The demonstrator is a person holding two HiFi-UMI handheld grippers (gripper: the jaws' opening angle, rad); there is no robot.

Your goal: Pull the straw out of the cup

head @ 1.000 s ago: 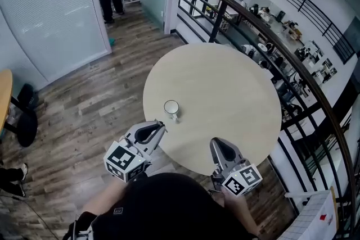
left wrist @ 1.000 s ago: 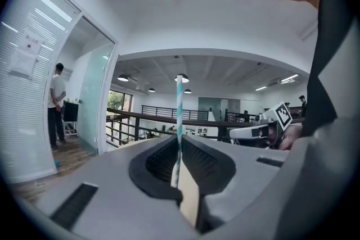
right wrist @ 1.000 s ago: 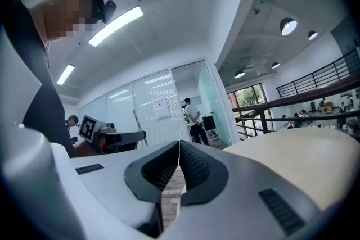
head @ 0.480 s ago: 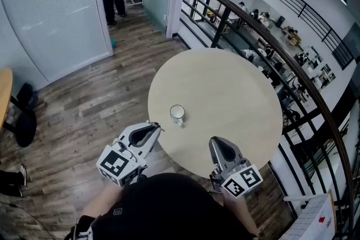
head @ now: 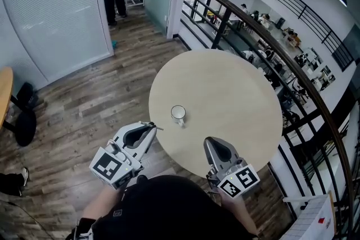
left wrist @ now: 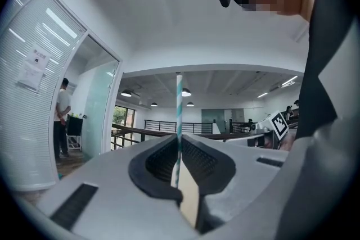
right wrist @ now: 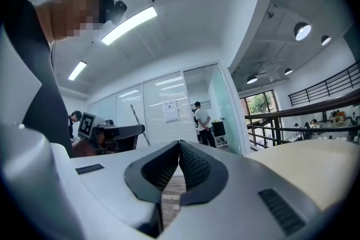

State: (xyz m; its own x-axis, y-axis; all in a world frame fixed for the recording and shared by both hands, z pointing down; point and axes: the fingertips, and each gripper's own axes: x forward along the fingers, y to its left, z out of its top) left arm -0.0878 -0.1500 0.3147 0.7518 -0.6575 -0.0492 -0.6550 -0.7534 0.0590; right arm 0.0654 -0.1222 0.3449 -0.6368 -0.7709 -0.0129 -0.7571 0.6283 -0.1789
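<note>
Holding: the left hand-held gripper [head: 149,127] is clamped on the striped straw [left wrist: 179,115]. Its ribbed pads pinch the straw low on its length, and most of it runs on past the jaws, square across them. A tight pinch like this suits so thin and light a thing, which would otherwise slip or swing.
Straw's place: it is in the left jaws, clear of the cup [head: 178,114] and just off the near-left edge of the bench [head: 236,93]. It touches neither the cup nor the bench.
Cup: white and upright, it stands alone on the bench near that same edge. No straw shows in it and nothing grips it. Its own weight was probably enough to keep it standing.
Right hand-held gripper [head: 209,142]: its jaws are together with nothing between them. It is over the near rim of the bench, to the right of the cup and apart from it. It looks like a spare hand, close enough to steady the cup if needed.
Stage, as a judgement: the pull looks complete, and what remains is to carry the straw off or set it down.
Risk: a harder squeeze could crush the straw.
</note>
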